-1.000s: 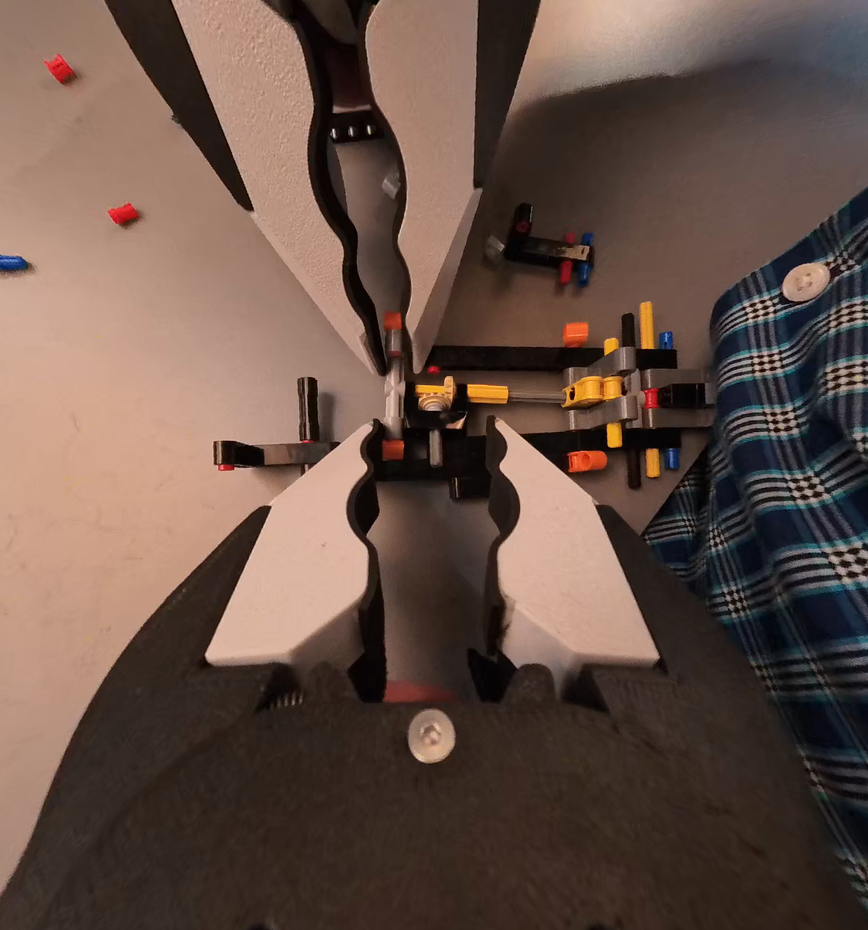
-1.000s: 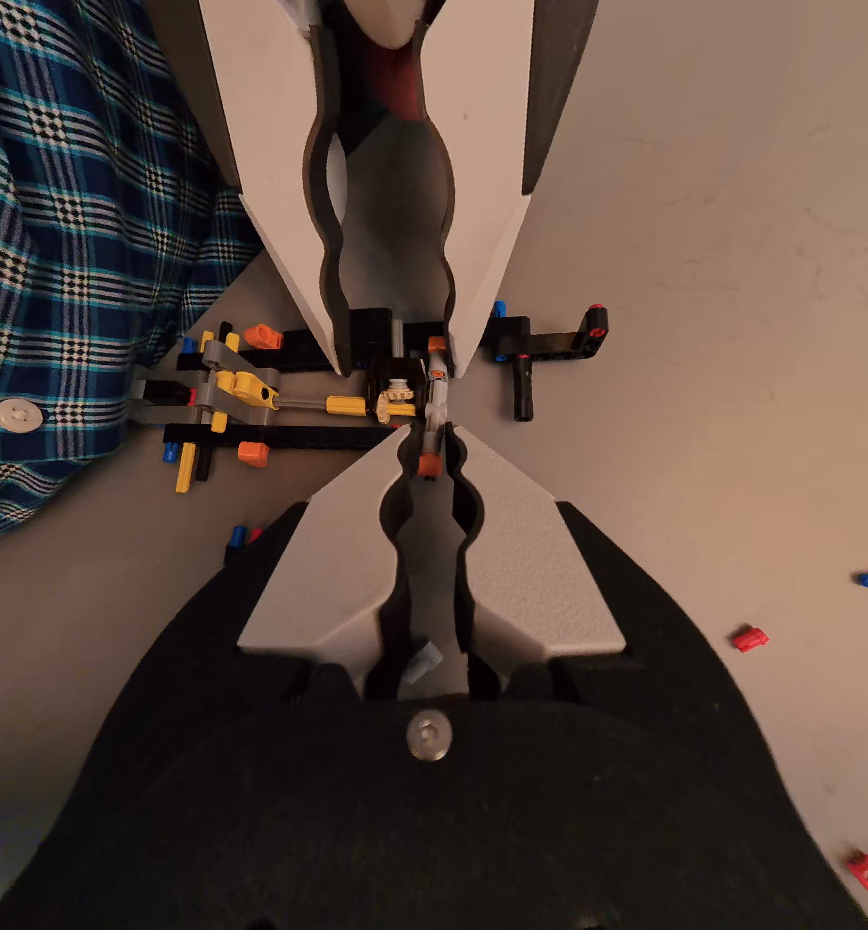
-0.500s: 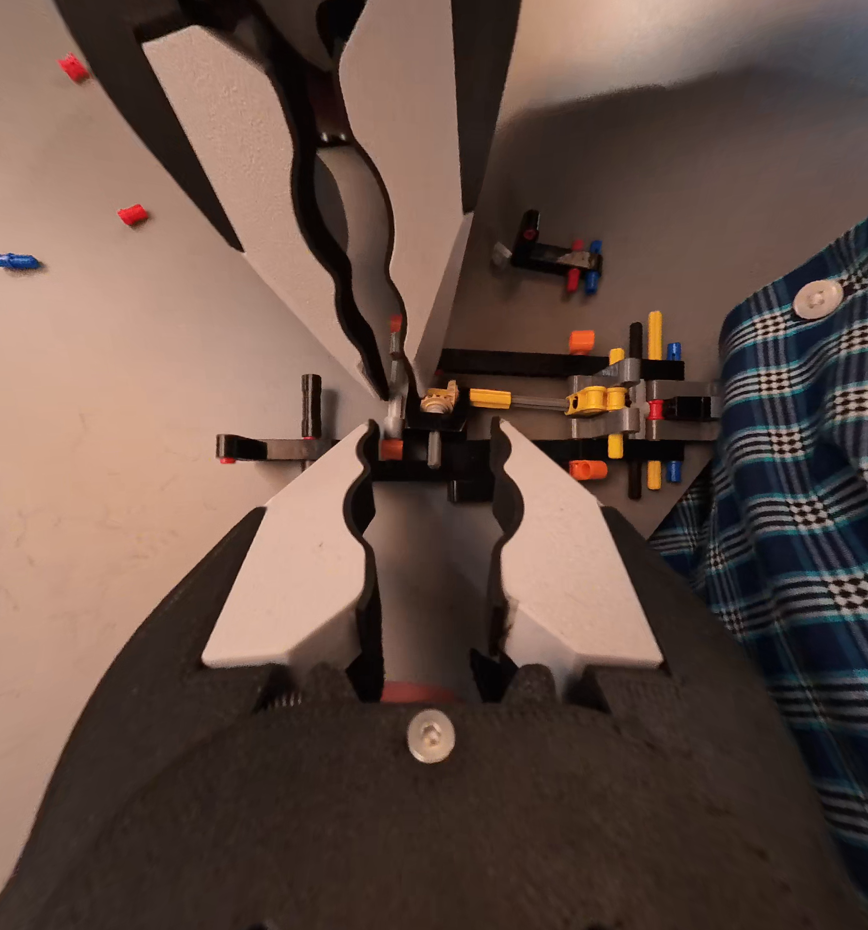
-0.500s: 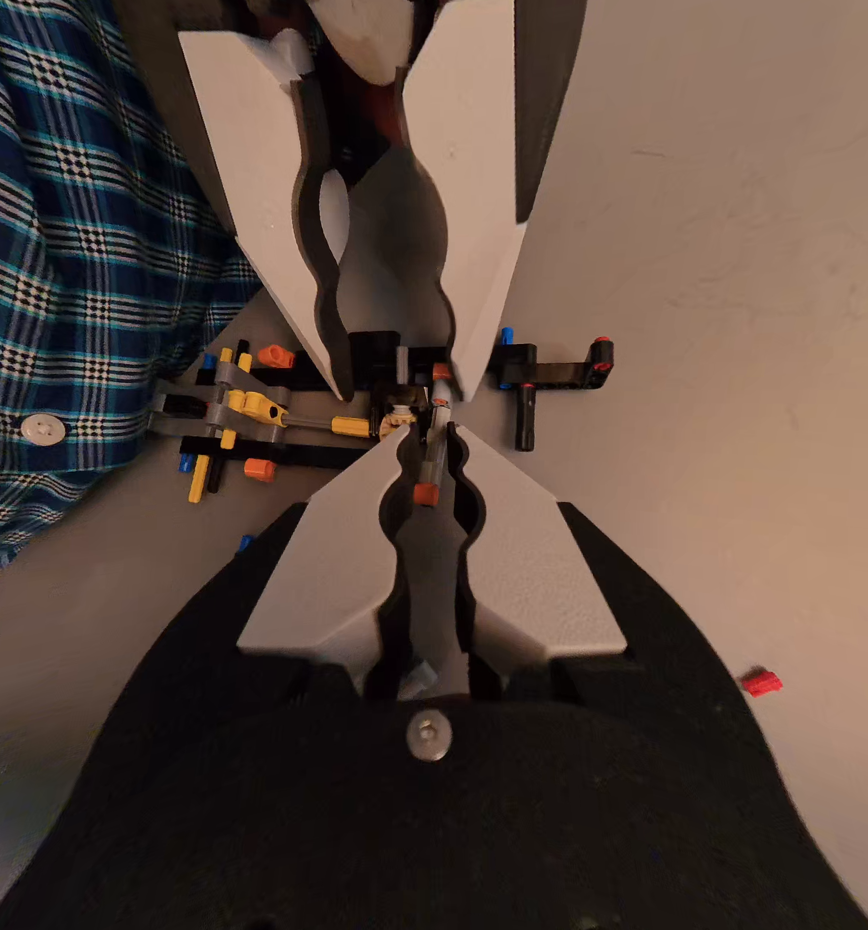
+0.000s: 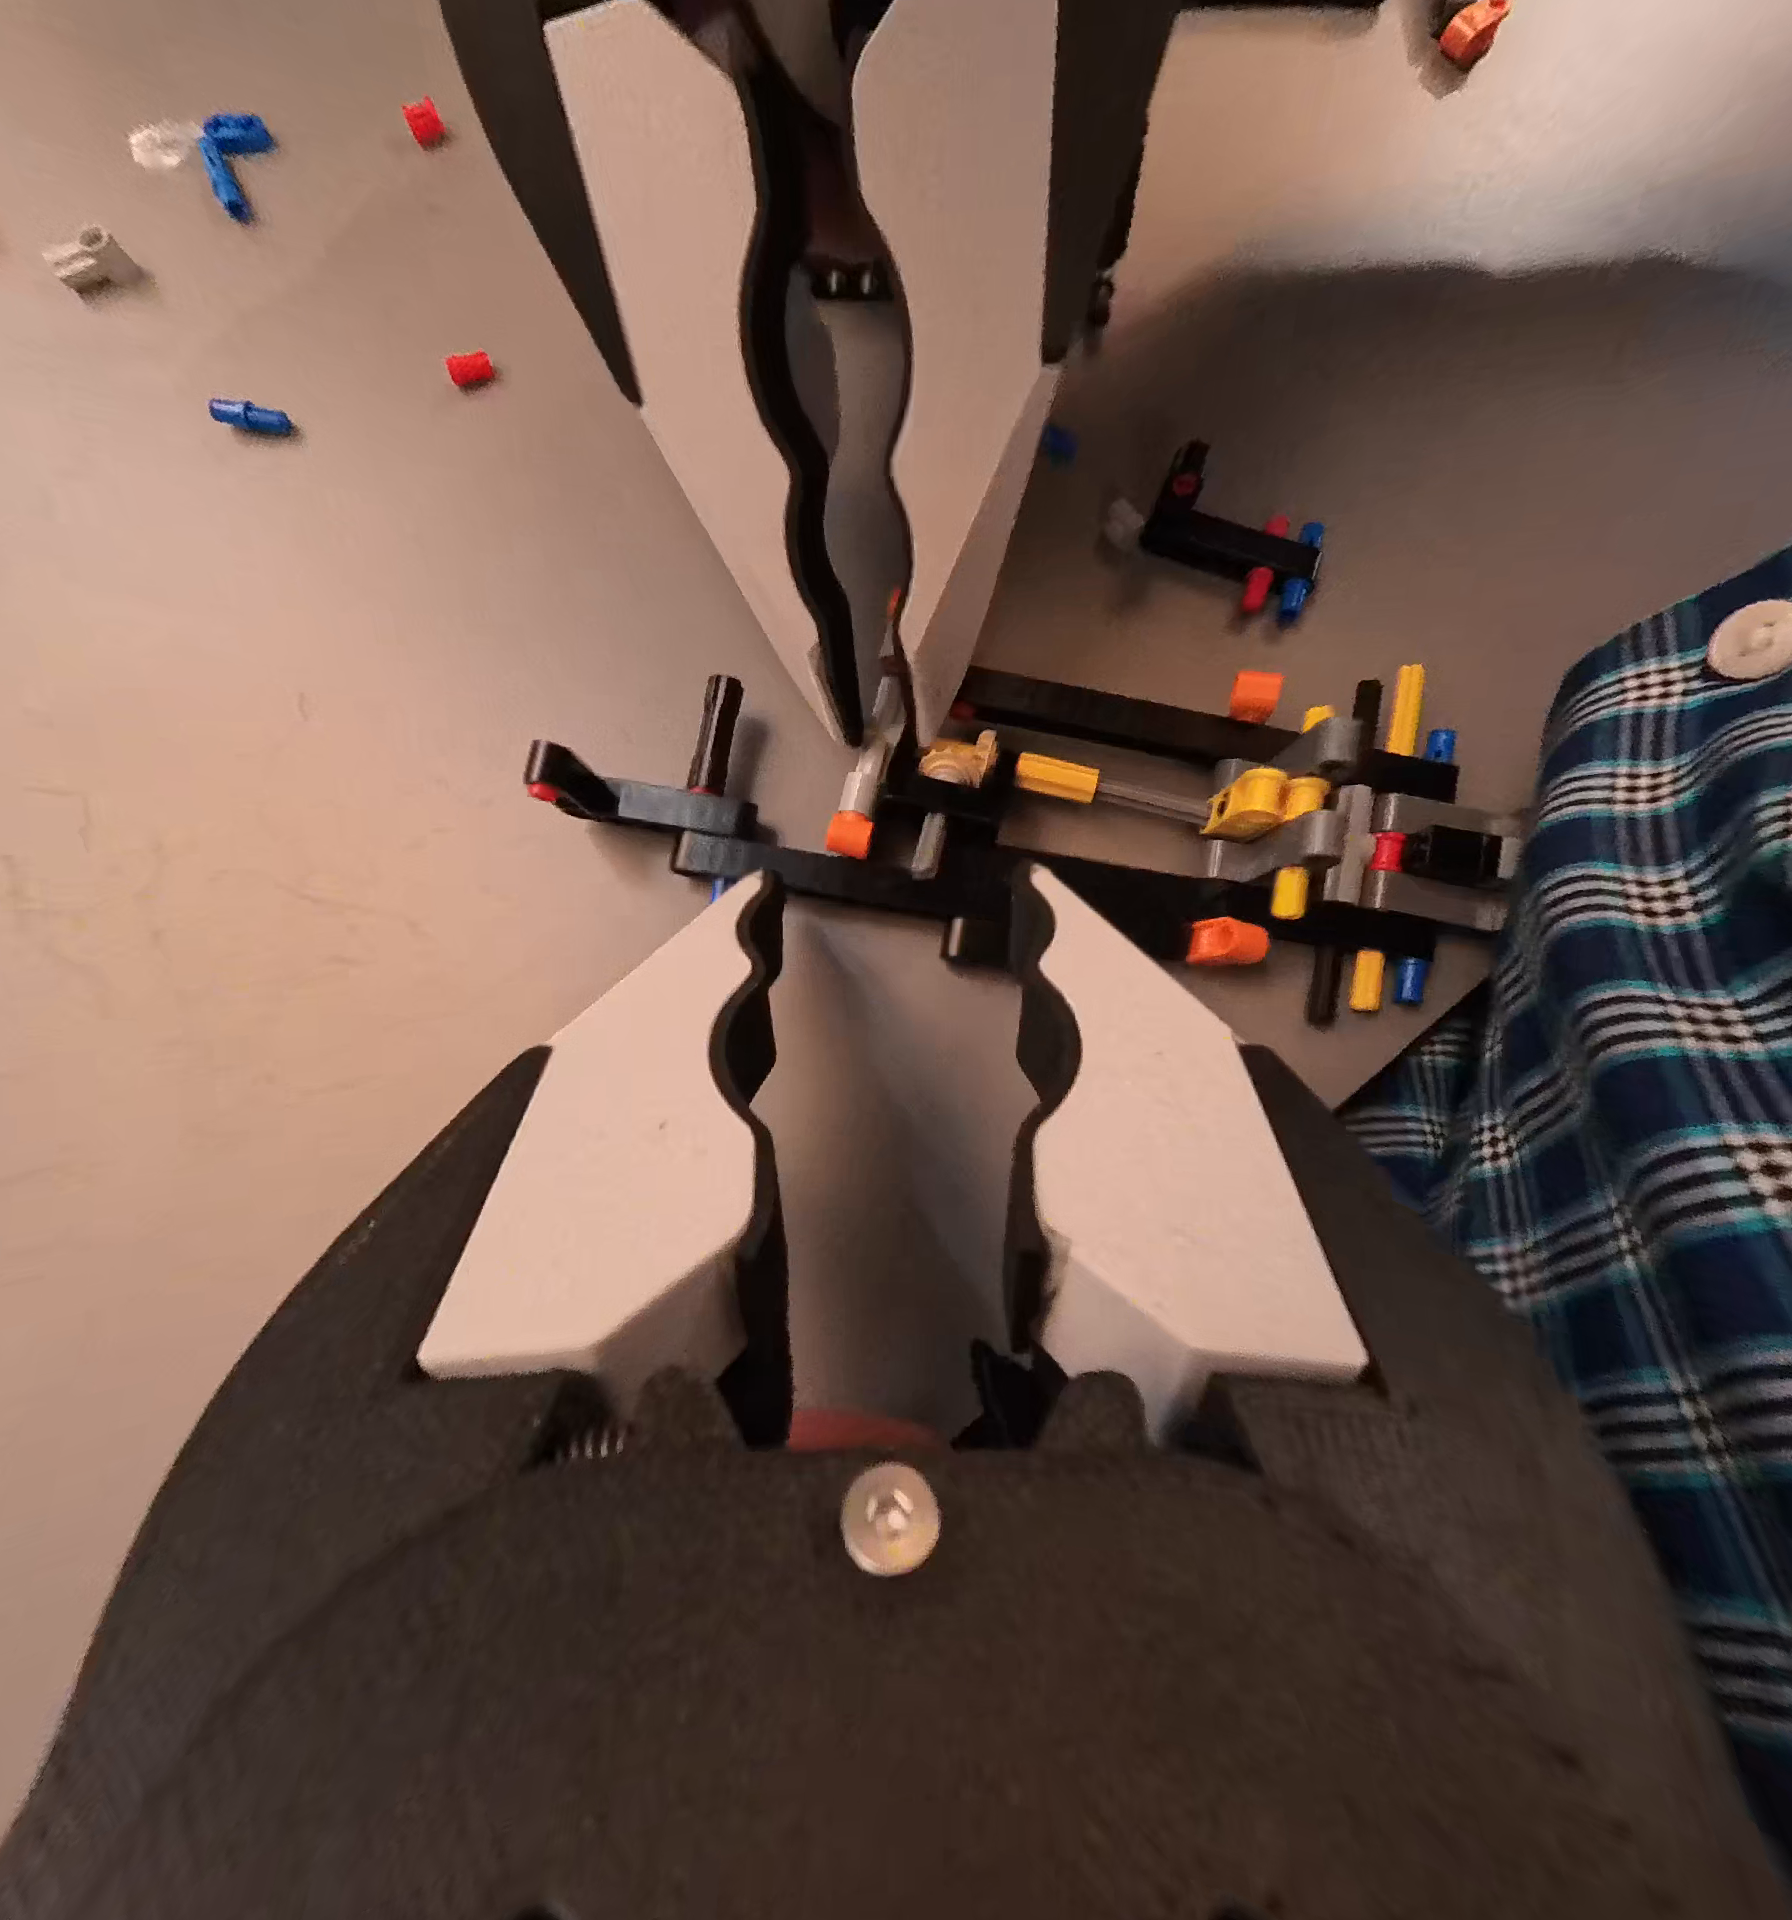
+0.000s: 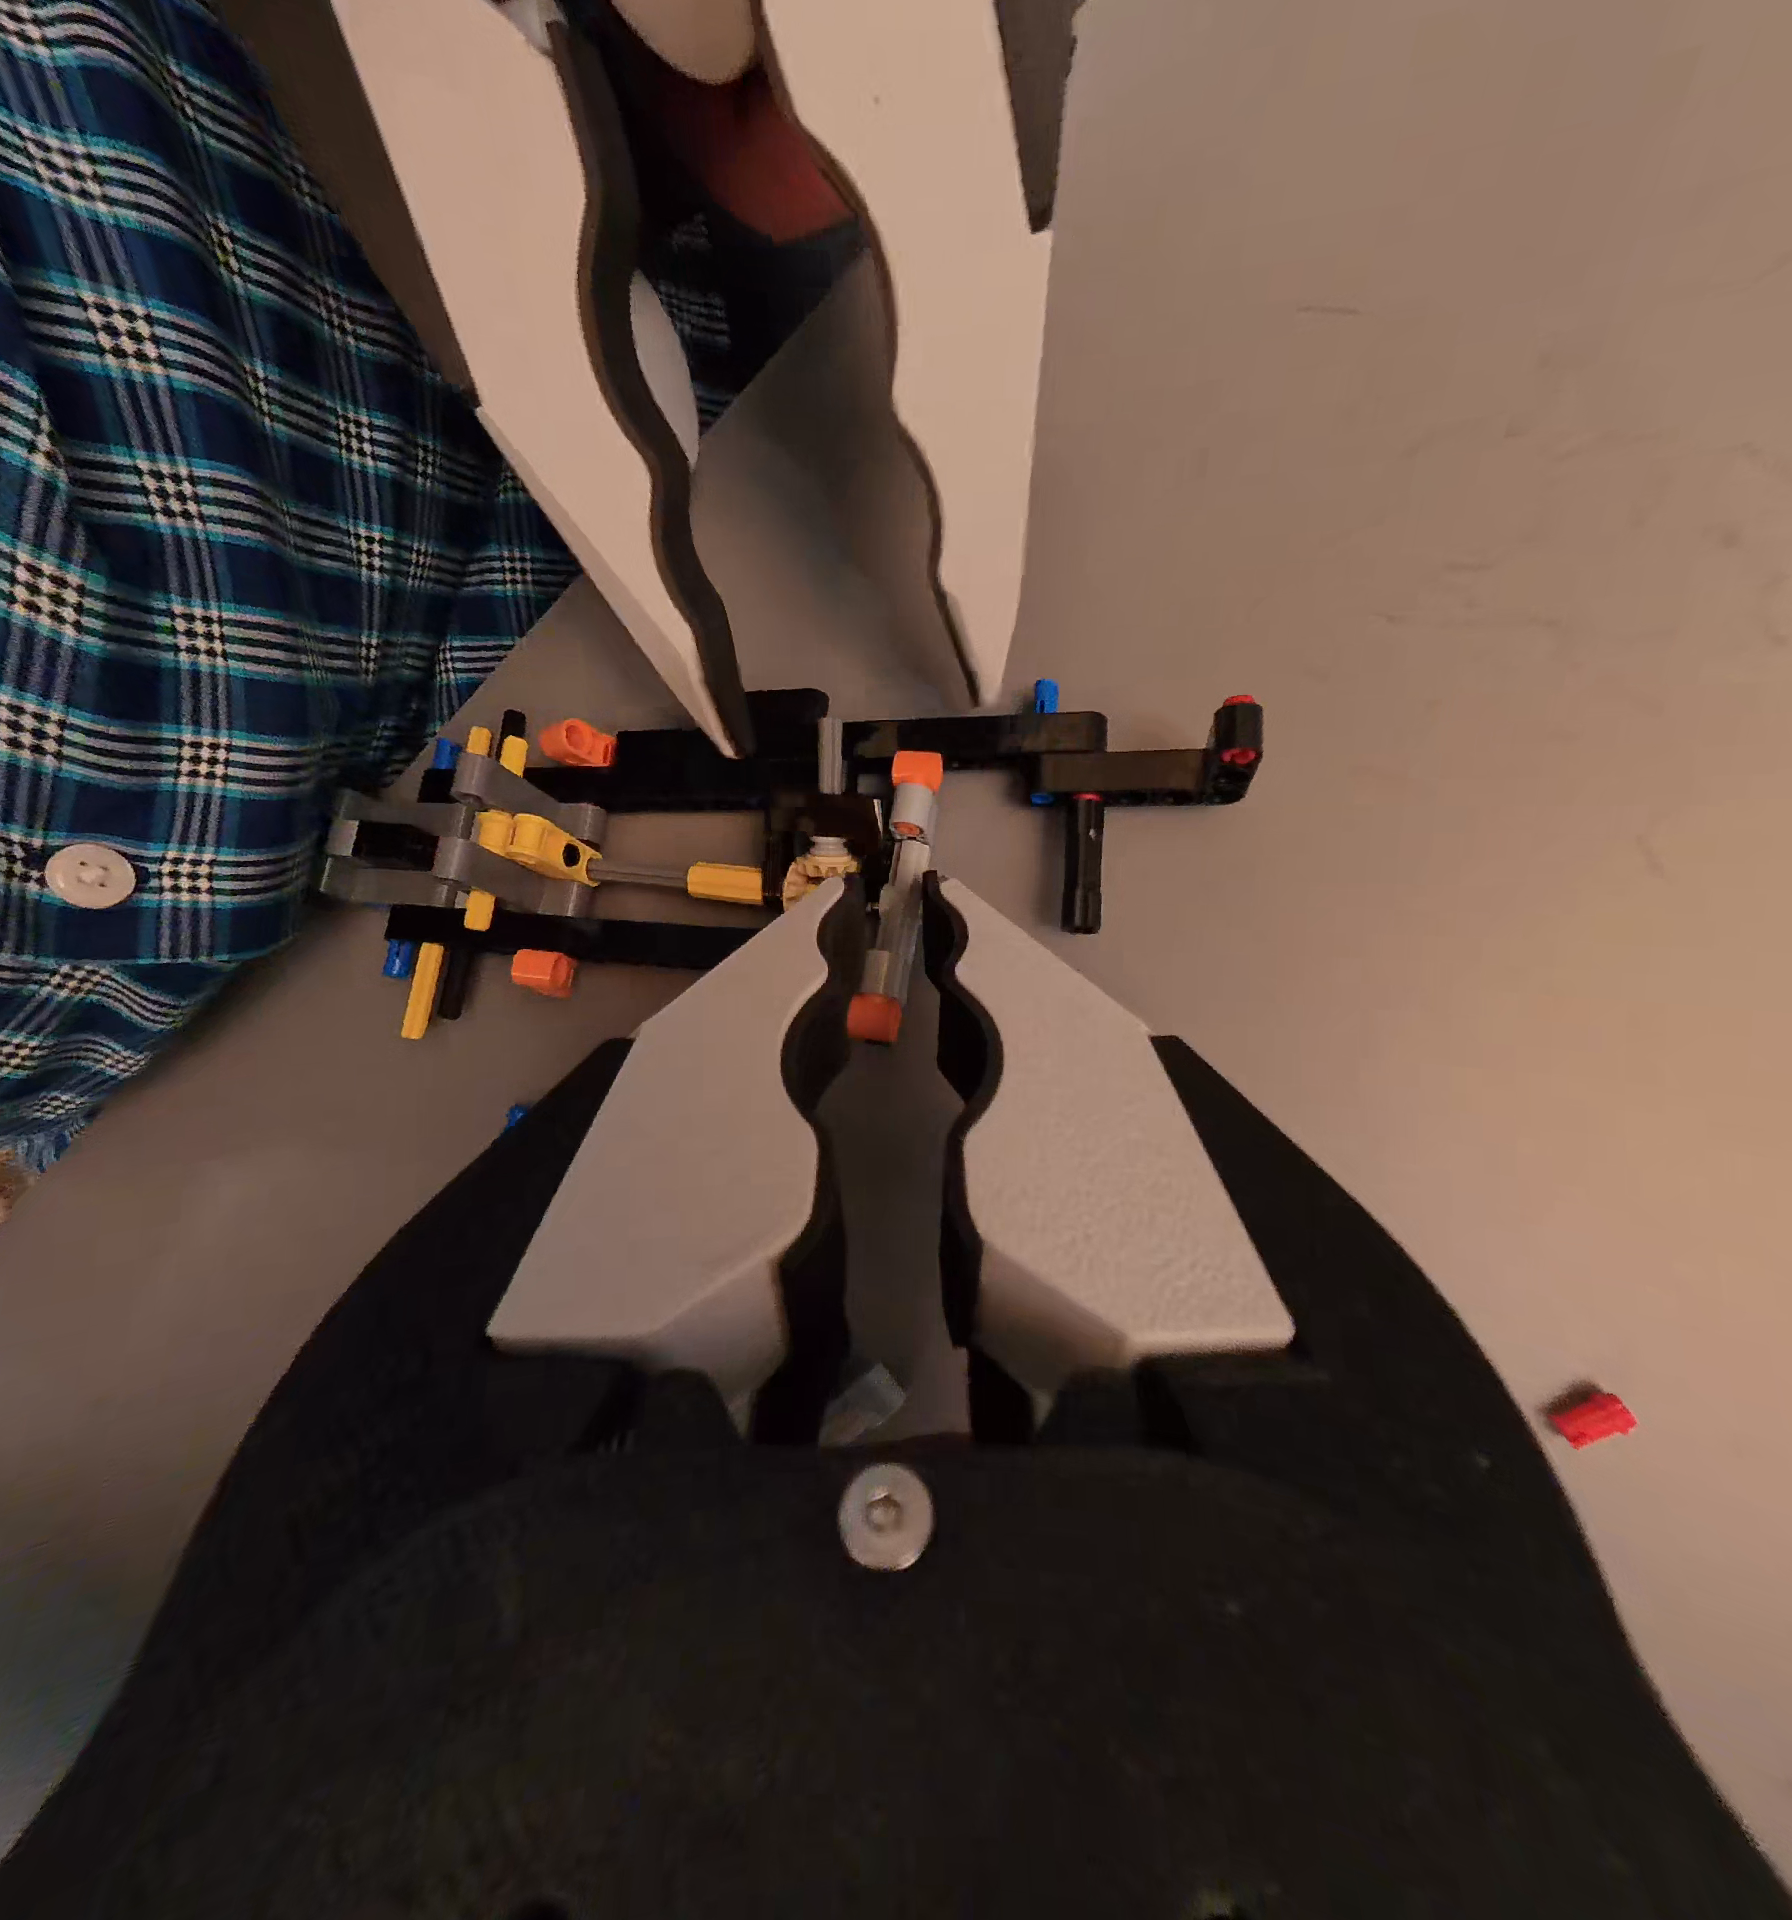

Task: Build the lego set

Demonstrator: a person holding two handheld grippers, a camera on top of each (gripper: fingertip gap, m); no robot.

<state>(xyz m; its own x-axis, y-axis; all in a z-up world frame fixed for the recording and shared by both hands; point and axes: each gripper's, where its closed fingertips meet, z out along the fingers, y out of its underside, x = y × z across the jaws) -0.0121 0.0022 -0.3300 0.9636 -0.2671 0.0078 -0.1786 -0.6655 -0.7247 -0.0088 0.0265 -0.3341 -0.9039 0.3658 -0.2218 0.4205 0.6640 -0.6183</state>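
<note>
The right tongs [image 6: 887,940] pinch the grey rod [image 6: 897,925] with orange ends to push it into the lego car frame [image 5: 1110,821] on the worktop [image 5: 196,779], while the left tongs [image 5: 897,894] stay wide around the frame's black beam to steady it.

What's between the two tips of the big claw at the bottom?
In the right wrist view, the right claw pinches a grey rod with orange end caps.

Beige table [image 5: 248,727] bears lego assembly [image 5: 1131,821], scattered pins [image 5: 248,416].

Plaid shirt [image 5: 1692,1143] cut off rightward
</note>
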